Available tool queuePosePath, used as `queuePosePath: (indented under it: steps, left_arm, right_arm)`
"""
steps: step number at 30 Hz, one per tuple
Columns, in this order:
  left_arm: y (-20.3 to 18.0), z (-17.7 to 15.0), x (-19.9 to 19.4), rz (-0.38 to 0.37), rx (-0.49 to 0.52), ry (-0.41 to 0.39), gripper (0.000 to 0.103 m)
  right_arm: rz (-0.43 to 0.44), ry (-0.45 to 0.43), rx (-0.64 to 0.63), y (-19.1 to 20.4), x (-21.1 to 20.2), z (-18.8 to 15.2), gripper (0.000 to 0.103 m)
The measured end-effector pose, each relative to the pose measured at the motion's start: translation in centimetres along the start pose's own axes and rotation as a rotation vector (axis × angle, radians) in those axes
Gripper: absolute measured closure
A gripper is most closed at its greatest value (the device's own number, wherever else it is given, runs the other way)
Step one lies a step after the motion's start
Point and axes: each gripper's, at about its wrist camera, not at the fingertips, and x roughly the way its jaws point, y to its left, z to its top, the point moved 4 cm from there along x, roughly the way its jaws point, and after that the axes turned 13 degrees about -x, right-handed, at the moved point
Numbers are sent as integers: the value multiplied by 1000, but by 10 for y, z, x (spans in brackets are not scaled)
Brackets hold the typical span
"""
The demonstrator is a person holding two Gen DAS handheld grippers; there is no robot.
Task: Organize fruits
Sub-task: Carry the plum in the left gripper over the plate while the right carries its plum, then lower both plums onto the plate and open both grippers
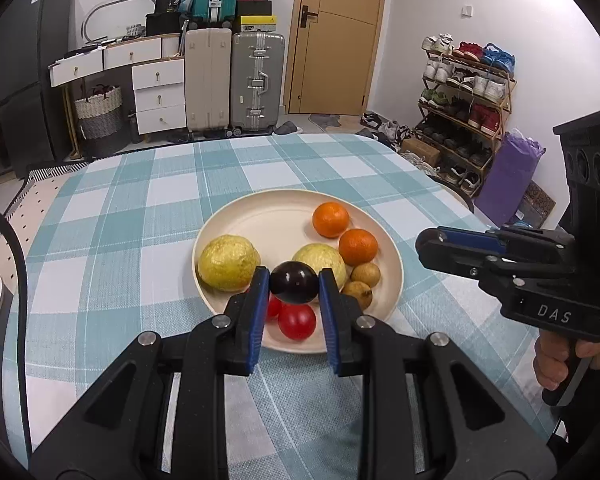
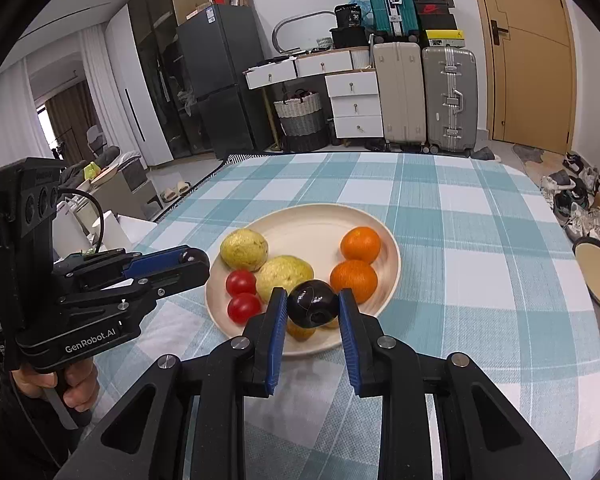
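A cream plate on the checked table holds two yellow-green fruits, two oranges, two red tomatoes and small brown fruits. Above the plate's near rim, my left gripper is shut on a dark purple round fruit. In the right wrist view, my right gripper is shut on a second dark purple fruit, also over the near rim of the plate. Each gripper shows side-on in the other's view: the right gripper and the left gripper.
A teal and white checked cloth covers the table. A round stool or tray sits off the table's right edge. Beyond the far edge stand suitcases, white drawers and a shoe rack.
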Motion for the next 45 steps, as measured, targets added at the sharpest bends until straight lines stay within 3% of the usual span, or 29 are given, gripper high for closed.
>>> queuePosePath:
  steps: [24, 45]
  left_arm:
    - [9, 33, 47, 10, -42, 1, 81]
    - [12, 32, 85, 24, -24, 42, 81]
  right_arm:
    - [7, 1, 15, -15, 33, 25, 77]
    - [31, 69, 8, -21, 80, 25, 77]
